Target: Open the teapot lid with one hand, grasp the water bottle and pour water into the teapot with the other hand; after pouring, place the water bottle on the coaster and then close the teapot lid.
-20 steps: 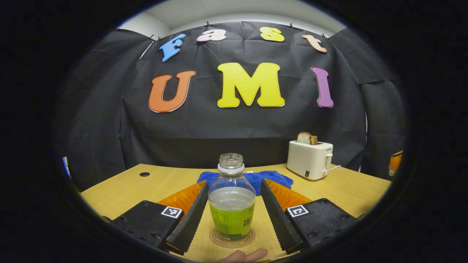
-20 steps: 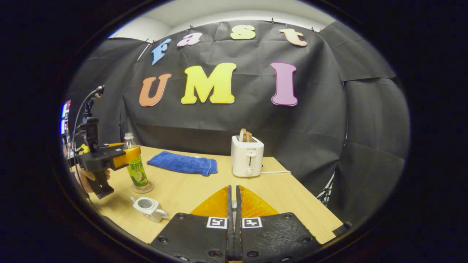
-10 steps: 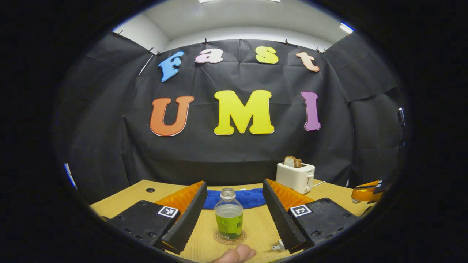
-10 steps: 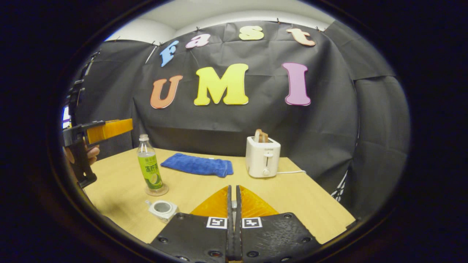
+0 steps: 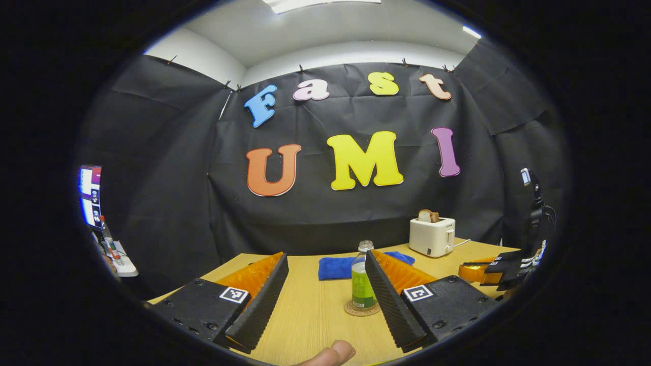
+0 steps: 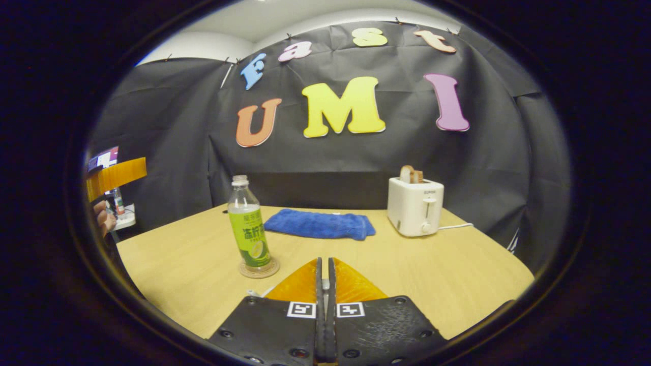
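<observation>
Standing upright on a round coaster (image 6: 259,269), the water bottle (image 6: 248,229) sits uncapped on the wooden table (image 6: 432,269), its green label facing the right gripper view. Both fingers of the left gripper (image 5: 325,297) are spread wide apart with nothing between them; in the left gripper view the bottle (image 5: 362,277) is well beyond them, partly hidden behind the right-hand finger, and a fingertip (image 5: 333,353) of the person's hand peeks in at the bottom edge. Held low over the table's near edge, the right gripper (image 6: 324,305) has its fingers pressed together; whether anything is pinched between them cannot be told. A small white piece (image 6: 253,293) shows just beside its left finger, too little of it visible to name. Farther back, a blue towel (image 6: 320,224) lies flat, and a white toaster (image 6: 414,206) with bread slices (image 6: 411,174) sticking up stands near the right side.
</observation>
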`<action>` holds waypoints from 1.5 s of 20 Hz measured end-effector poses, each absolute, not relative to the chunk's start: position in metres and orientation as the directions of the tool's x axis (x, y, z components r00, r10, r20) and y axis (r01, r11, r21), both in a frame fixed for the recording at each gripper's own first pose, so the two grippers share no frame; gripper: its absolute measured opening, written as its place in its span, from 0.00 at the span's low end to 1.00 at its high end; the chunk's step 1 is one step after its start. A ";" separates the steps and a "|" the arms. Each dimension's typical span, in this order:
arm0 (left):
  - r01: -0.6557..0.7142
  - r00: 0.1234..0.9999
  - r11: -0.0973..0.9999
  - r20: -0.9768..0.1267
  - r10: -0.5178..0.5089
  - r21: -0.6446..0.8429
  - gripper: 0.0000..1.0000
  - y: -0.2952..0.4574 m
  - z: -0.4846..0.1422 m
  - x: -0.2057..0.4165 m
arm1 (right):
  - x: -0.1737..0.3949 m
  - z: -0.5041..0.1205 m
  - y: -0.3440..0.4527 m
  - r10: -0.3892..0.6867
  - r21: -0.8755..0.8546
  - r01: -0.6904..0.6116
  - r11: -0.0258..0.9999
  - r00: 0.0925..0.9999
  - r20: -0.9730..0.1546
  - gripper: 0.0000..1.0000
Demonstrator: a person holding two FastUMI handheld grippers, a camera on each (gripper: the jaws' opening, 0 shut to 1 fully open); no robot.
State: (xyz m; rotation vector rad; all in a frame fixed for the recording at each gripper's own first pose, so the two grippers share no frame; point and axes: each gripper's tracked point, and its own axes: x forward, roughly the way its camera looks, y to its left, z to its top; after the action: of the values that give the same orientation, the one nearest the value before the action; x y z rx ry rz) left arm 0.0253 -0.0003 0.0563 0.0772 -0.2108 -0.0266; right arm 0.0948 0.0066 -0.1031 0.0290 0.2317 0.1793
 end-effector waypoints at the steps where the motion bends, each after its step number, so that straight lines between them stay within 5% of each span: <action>1: 0.014 0.978 0.996 0.205 -0.031 0.083 0.94 0.004 0.054 0.023 | 0.098 -0.107 0.017 0.198 0.054 -0.190 0.980 0.952 -0.233 0.00; 24: 0.033 0.993 0.998 0.109 -0.039 0.055 0.95 0.028 0.030 0.029 | 0.109 -0.126 0.057 0.213 0.047 -0.207 0.977 0.950 -0.231 0.04; 30: 0.040 0.993 0.998 0.106 -0.044 0.039 0.95 0.027 0.033 0.025 | 0.086 -0.070 0.052 0.184 0.004 -0.185 0.983 0.972 -0.148 0.54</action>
State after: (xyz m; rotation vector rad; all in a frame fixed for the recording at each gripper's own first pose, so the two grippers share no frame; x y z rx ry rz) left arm 0.0253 0.0265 0.0325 0.0370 -0.1073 -0.0422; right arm 0.0864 0.0519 -0.0698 -0.0103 0.1481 0.1861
